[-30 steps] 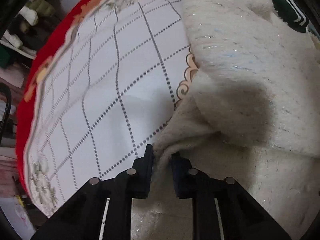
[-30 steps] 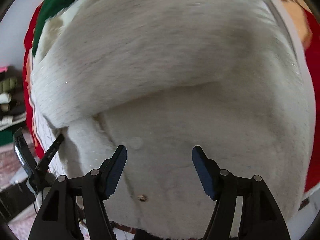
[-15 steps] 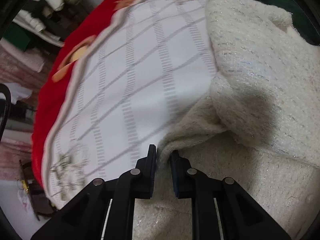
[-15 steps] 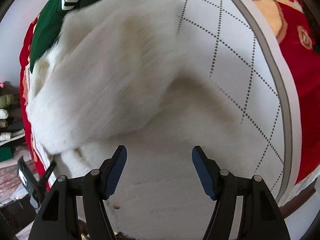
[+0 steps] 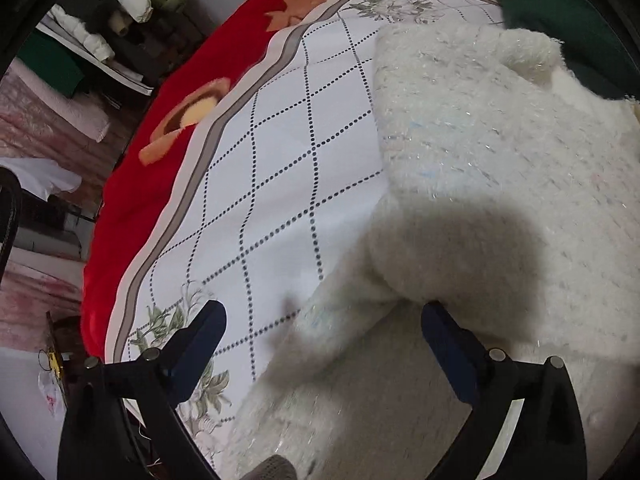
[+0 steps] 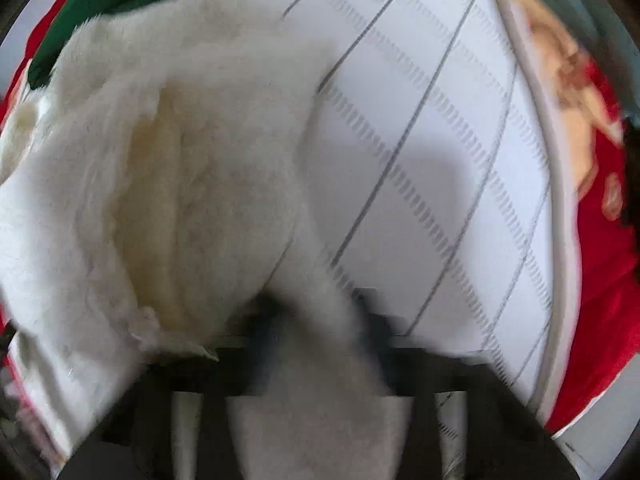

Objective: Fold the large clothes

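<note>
The left gripper [image 5: 322, 354] fingers are opening, the white fuzzy garment [image 5: 480, 152] loose between them; the right gripper [image 6: 320, 312] fingers are closing on a garment fold at six o'clock.

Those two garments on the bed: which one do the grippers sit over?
The fluffy white garment; the dark green garment lies beyond it, at the far edge, untouched.

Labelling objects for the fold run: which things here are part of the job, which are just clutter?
Job:
white fluffy garment
left tool, opening
right tool, closing on the garment

Lying about:
green garment
patterned cloth
red blanket
pile of rolled clothes
</note>
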Demonstrator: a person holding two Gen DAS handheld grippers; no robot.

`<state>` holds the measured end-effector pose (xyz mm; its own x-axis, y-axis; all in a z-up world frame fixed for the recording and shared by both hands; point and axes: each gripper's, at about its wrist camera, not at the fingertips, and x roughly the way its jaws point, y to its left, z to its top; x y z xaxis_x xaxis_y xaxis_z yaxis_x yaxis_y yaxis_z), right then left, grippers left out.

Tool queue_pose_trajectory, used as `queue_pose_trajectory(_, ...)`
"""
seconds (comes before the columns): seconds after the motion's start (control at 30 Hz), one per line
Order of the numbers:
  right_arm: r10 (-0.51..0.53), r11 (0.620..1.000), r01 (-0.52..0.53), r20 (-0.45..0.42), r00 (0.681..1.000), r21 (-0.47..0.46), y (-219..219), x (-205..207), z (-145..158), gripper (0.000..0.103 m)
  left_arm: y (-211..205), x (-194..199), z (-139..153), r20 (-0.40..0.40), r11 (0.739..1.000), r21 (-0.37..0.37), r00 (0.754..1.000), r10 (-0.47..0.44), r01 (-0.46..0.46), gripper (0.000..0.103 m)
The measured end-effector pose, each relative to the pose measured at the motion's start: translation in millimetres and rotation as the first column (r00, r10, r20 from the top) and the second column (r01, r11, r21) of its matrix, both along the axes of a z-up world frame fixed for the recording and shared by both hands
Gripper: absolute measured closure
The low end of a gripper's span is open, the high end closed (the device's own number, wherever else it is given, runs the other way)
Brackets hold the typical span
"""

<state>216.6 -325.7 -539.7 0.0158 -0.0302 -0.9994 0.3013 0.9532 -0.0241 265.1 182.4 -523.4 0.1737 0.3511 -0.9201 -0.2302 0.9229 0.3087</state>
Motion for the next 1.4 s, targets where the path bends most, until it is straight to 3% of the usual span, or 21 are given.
queue_pose_trajectory(0.1,-0.219,0.970,0.220,-0.026,0.975,0.101,-38,-7,-12,0.081,10,8,-16,-0.031,1.000,-0.009,0.999,0.024,-0.024,0.003)
queue_pose_trajectory(0.2,-0.219,0.970,0.223,-0.055,0.974,0.093,-42,-6,-1,0.080,12,6,-9,-0.027,0.999,-0.030,0.999,0.035,-0.036,0.003)
queue_pose_trajectory(0.27,-0.254,0.960,0.259,-0.061,0.965,0.105,-36,-8,12,0.071,8,1,1,-0.022,0.999,-0.030,0.999,0.029,-0.030,0.003)
queue_pose_trajectory(0.33,-0.314,0.938,0.314,-0.021,0.949,0.148,-43,-17,36,0.068,5,-4,14,-0.010,0.999,-0.024,1.000,0.028,-0.028,0.003)
queue_pose_trajectory(0.4,-0.358,0.918,0.345,0.031,0.933,0.197,-50,-25,56,0.056,2,-9,26,0.013,0.999,-0.024,0.999,0.036,-0.036,0.003)
queue_pose_trajectory(0.47,-0.396,0.883,0.350,0.093,0.914,0.313,-53,-28,69,0.044,1,-8,33,0.026,0.999,-0.033,0.999,0.042,-0.041,0.003)
queue_pose_trajectory(0.5,-0.392,0.874,0.331,0.114,0.913,0.356,-51,-25,70,0.043,-1,-7,37,0.037,0.998,-0.038,0.998,0.048,-0.046,0.003)
queue_pose_trajectory(0.63,-0.279,0.887,0.212,0.110,0.954,0.411,-6,13,46,0.039,-10,4,49,0.088,0.998,-0.028,0.995,0.050,-0.048,0.003)
queue_pose_trajectory(0.67,-0.240,0.897,0.181,0.100,0.966,0.403,4,25,37,0.046,-10,8,50,0.095,0.999,-0.028,0.994,0.047,-0.045,0.003)
queue_pose_trajectory(0.73,-0.155,0.945,0.114,0.110,0.982,0.308,29,39,28,0.089,-16,17,56,0.115,0.999,-0.030,0.993,0.036,-0.033,0.003)
queue_pose_trajectory(0.87,-0.128,0.978,0.079,0.256,0.958,0.193,41,42,77,0.094,-29,32,71,0.167,1.000,-0.021,0.986,-0.002,0.006,0.003)
queue_pose_trajectory(0.97,-0.122,0.987,0.081,0.329,0.936,0.137,40,44,100,0.094,-34,48,65,0.170,1.000,-0.006,0.985,-0.022,0.024,0.003)
queue_pose_trajectory(1.03,-0.140,0.988,0.109,0.322,0.936,0.112,32,50,92,0.094,-35,61,47,0.155,0.999,0.041,0.988,-0.025,0.019,0.003)
queue_pose_trajectory(1.1,-0.140,0.988,0.122,0.235,0.962,0.089,19,55,72,0.094,-32,73,16,0.082,0.997,0.075,0.996,-0.028,0.022,0.003)
queue_pose_trajectory(1.17,-0.115,0.990,0.107,0.082,0.990,0.092,19,58,39,0.090,-22,81,-8,0.039,0.999,0.040,0.999,-0.009,0.008,0.000)
queue_pose_trajectory(1.2,-0.136,0.986,0.130,0.051,0.989,0.106,16,57,35,0.087,-17,82,-8,0.046,1.000,0.011,0.999,0.003,-0.003,0.000)
queue_pose_trajectory(1.27,-0.183,0.979,0.174,0.078,0.980,0.110,12,51,52,0.073,-16,81,0,0.060,1.000,0.010,0.998,-0.004,0.004,0.000)
queue_pose_trajectory(1.33,-0.182,0.982,0.173,0.137,0.974,0.070,14,46,78,0.065,-19,75,12,0.070,1.000,0.015,0.998,-0.012,0.011,0.000)
queue_pose_trajectory(1.4,-0.181,0.982,0.164,0.216,0.959,0.093,18,38,103,0.065,-20,70,22,0.082,1.000,0.002,0.997,-0.005,0.005,0.000)
